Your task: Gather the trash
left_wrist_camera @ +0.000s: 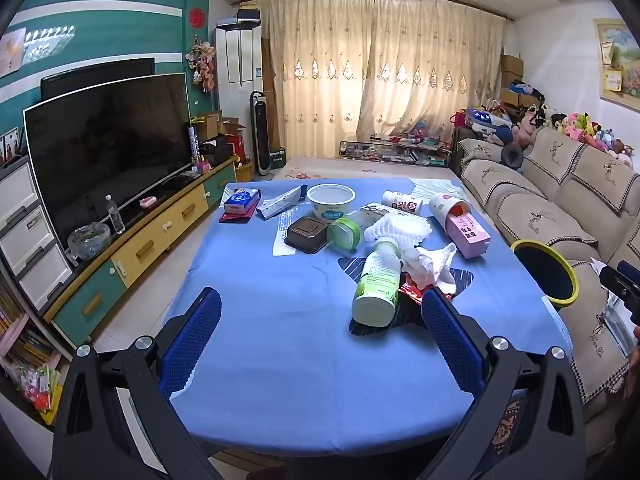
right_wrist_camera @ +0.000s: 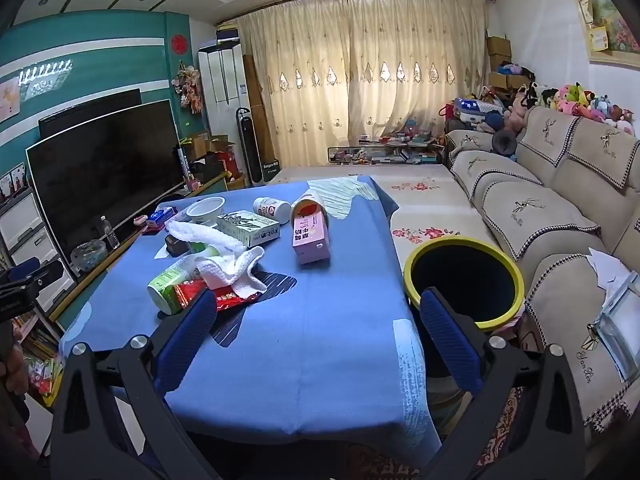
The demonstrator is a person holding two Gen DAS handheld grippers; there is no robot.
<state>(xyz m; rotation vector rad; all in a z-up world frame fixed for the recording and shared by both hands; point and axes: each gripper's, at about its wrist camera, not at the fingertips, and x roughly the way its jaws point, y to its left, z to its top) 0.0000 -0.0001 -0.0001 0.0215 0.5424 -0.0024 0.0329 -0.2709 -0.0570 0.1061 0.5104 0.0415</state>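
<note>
Trash lies on the blue-clothed table (left_wrist_camera: pixel 280 340): a green-labelled bottle (left_wrist_camera: pixel 378 280) on its side, a crumpled white tissue (left_wrist_camera: pixel 430 264), a red wrapper (right_wrist_camera: pixel 224 300), a pink carton (left_wrist_camera: pixel 466 230), a white bowl (left_wrist_camera: pixel 331 200), a dark tray (left_wrist_camera: pixel 306 234). A yellow-rimmed bin (right_wrist_camera: pixel 464 280) stands right of the table, by the sofa. My left gripper (left_wrist_camera: pixel 320 308) is open and empty, just short of the bottle. My right gripper (right_wrist_camera: pixel 316 308) is open and empty over the table's near right part, with the bin beside its right finger.
A TV (left_wrist_camera: pixel 108 148) on a low cabinet runs along the left. A beige sofa (right_wrist_camera: pixel 560 200) with plush toys fills the right. A green box (right_wrist_camera: pixel 248 228), a white jar (right_wrist_camera: pixel 272 208) and a blue packet (left_wrist_camera: pixel 240 202) lie farther back on the table.
</note>
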